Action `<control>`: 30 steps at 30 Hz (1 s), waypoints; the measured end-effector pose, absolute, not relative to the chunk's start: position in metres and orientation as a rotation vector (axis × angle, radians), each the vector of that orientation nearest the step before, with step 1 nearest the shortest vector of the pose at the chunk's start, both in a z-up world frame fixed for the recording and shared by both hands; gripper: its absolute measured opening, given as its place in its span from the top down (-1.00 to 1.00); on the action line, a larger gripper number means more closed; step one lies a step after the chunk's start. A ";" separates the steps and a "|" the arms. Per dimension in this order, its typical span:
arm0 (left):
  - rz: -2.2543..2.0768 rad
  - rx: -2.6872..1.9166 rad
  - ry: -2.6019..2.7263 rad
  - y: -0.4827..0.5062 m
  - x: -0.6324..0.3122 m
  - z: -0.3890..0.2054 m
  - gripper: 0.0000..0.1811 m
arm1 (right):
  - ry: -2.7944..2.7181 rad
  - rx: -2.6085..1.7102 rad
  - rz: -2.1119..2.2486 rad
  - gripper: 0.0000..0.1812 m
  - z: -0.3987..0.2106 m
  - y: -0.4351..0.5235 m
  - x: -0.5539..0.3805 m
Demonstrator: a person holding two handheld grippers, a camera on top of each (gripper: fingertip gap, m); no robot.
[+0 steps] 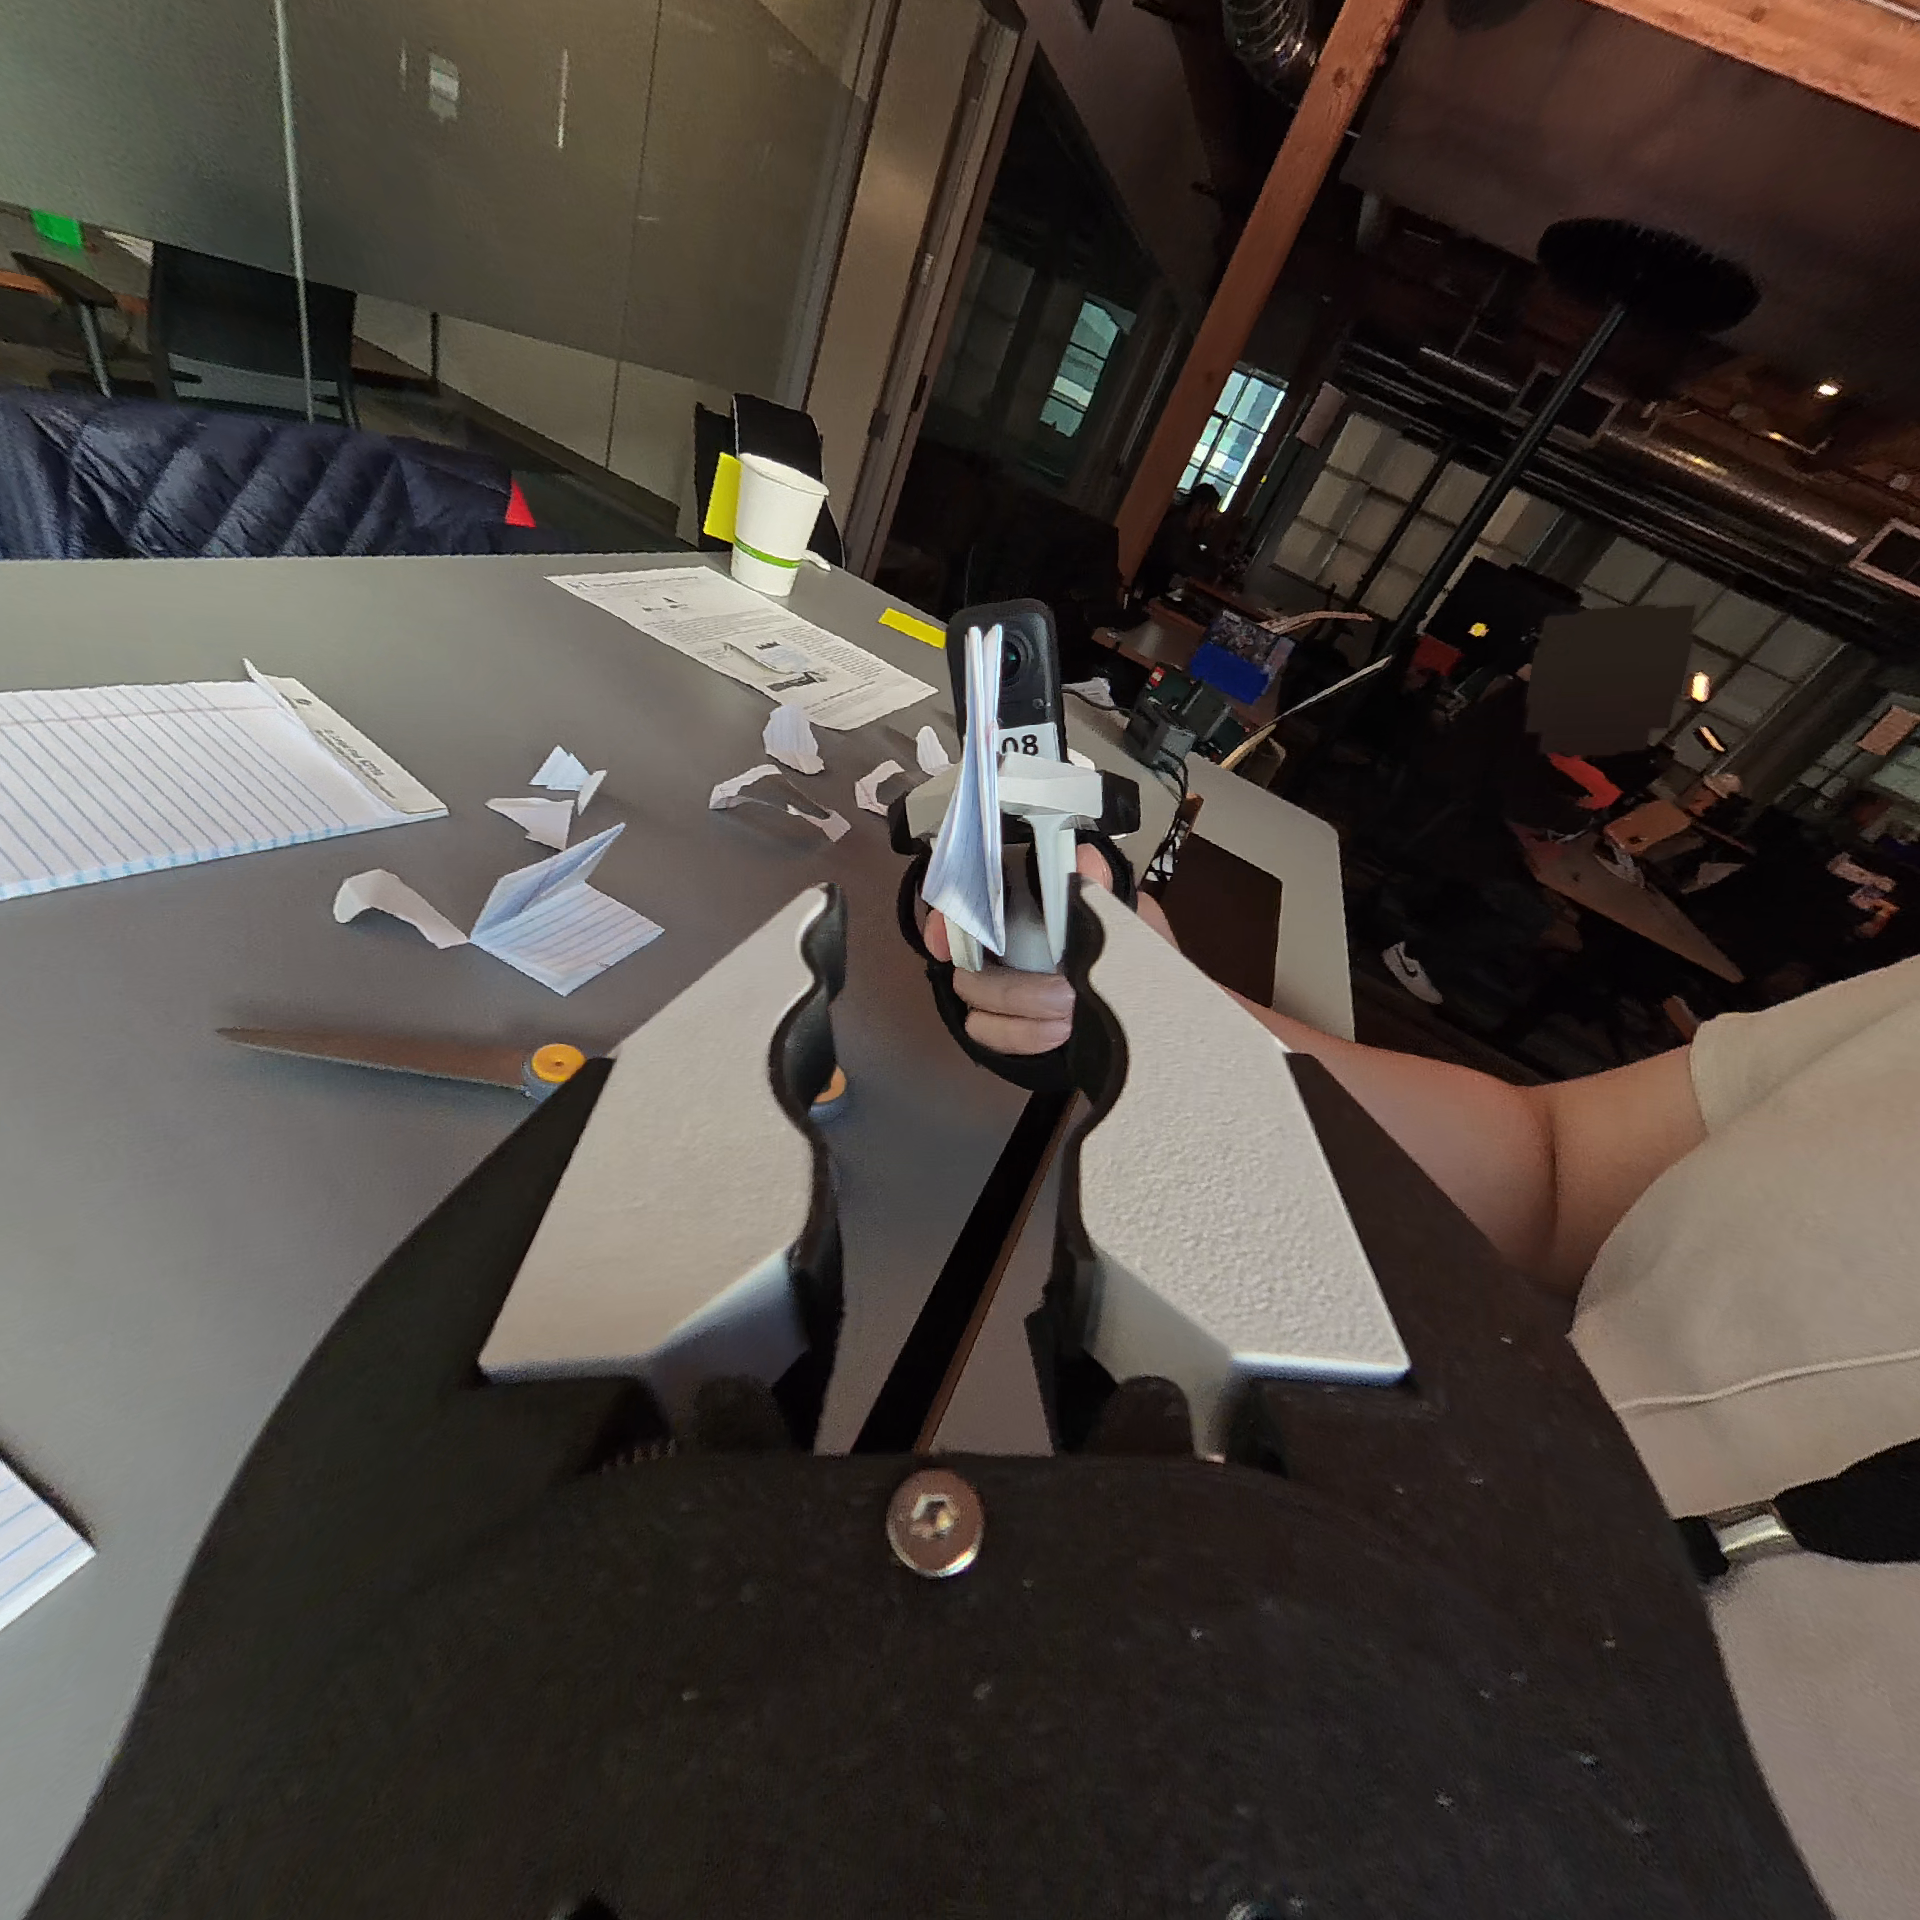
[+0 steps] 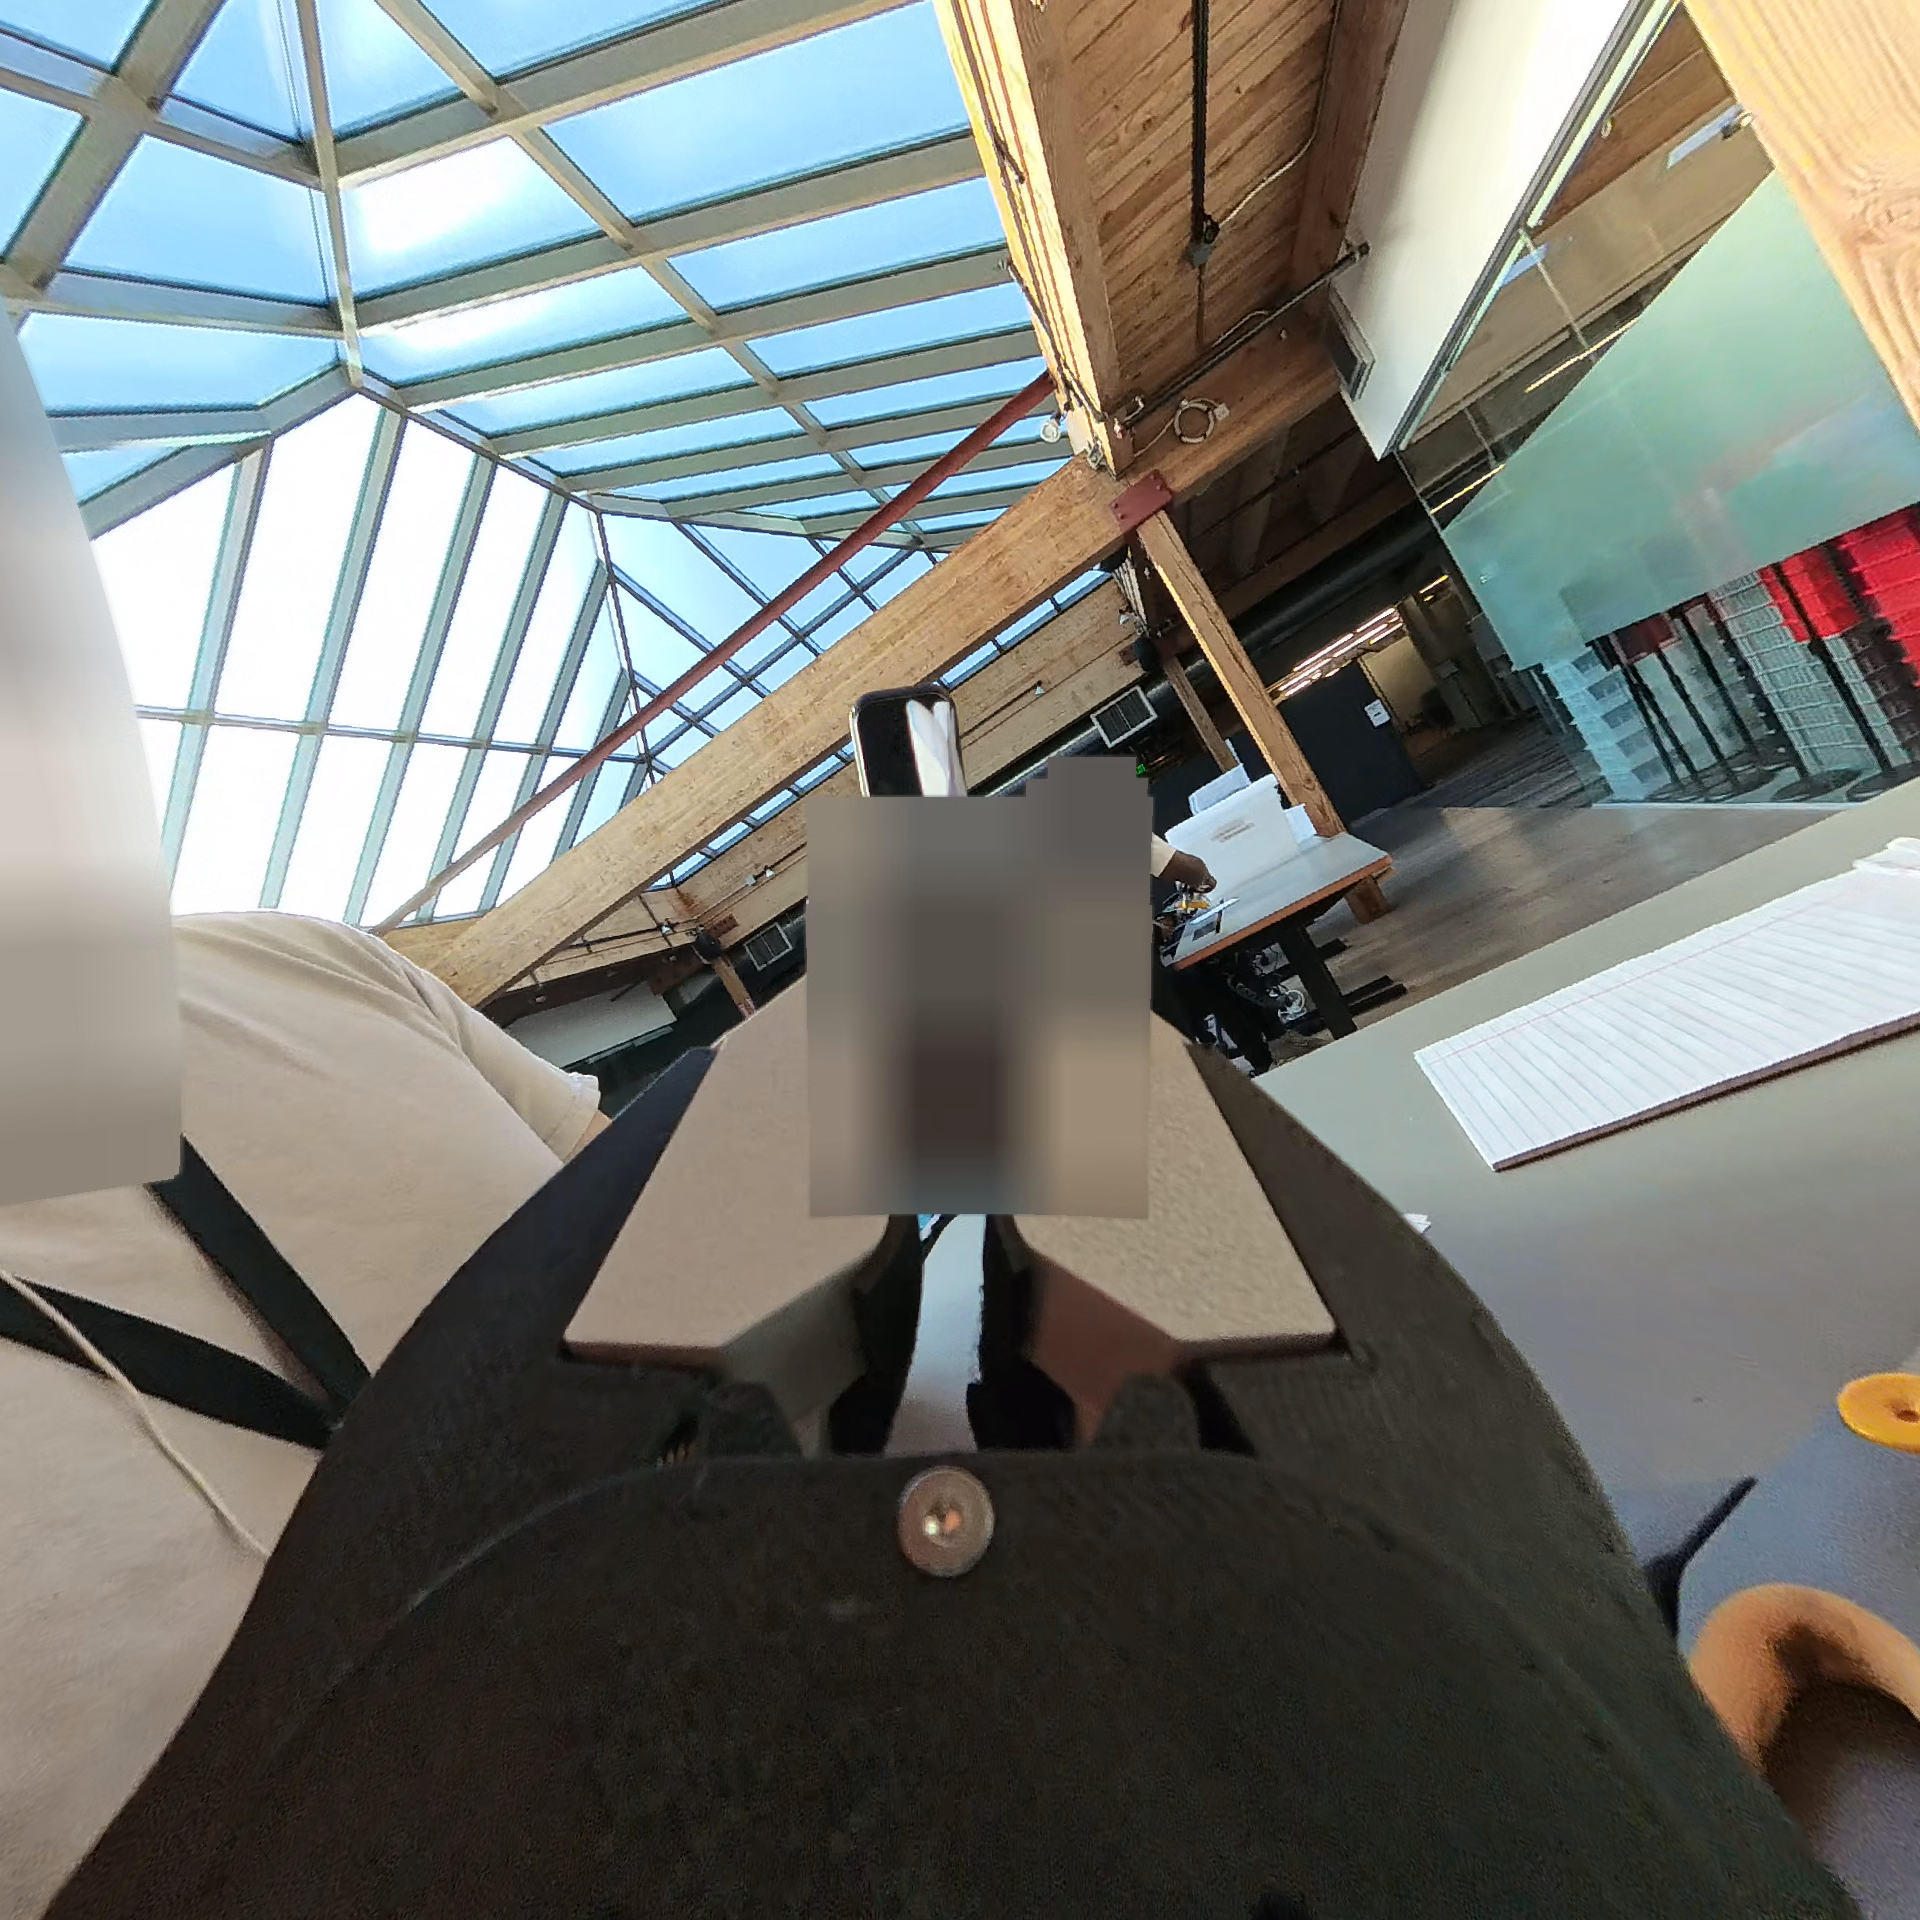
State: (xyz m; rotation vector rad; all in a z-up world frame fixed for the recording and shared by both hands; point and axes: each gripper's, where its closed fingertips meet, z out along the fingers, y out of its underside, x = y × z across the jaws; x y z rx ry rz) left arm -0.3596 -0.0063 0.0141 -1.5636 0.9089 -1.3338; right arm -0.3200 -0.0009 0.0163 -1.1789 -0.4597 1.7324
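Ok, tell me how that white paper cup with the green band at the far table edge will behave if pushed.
The white paper cup with the green band is tall, narrow-based and upright, so it probably tips easily. It looks like thin paper, likely light and crushable. Whether it holds liquid cannot be seen. It stands near the grey table edge, so it could fall off.

Grey table — skylight overhead.

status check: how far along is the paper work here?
Done: cut scraps and a folded lined piece lie on the table; the scissors lie flat beside them. In hand: right claw is shut on a folded lined paper, held up; left claw is open and empty. Left: the lined pad looks whole; beyond that, can't tell.
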 end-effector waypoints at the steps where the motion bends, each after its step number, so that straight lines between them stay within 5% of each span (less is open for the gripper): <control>1: -1.314 -1.575 0.939 -0.006 -0.358 0.013 0.44 | -0.459 -1.181 1.726 1.00 0.016 -0.001 -0.318; 4: -1.295 -1.645 1.069 -0.010 -0.341 -0.001 0.34 | -0.497 -1.242 1.712 1.00 0.008 -0.004 -0.321; 9: -1.330 -1.655 1.209 -0.010 -0.323 -0.025 1.00 | -0.486 -1.317 1.651 1.00 -0.004 0.000 -0.324; 19: -1.622 -1.678 1.128 -0.001 -0.312 -0.025 1.00 | -0.378 -1.351 1.596 1.00 -0.011 0.016 -0.300; 22: -1.691 -1.653 1.040 0.010 -0.309 -0.020 0.71 | -0.219 -1.313 1.627 1.00 -0.009 0.028 -0.279; 27: -1.754 -1.645 1.016 0.024 -0.293 -0.017 0.65 | -0.111 -1.244 1.674 1.00 -0.005 0.037 -0.260; 30: -1.746 -1.622 1.094 0.023 -0.278 -0.014 0.86 | -0.096 -1.226 1.636 1.00 -0.004 0.039 -0.258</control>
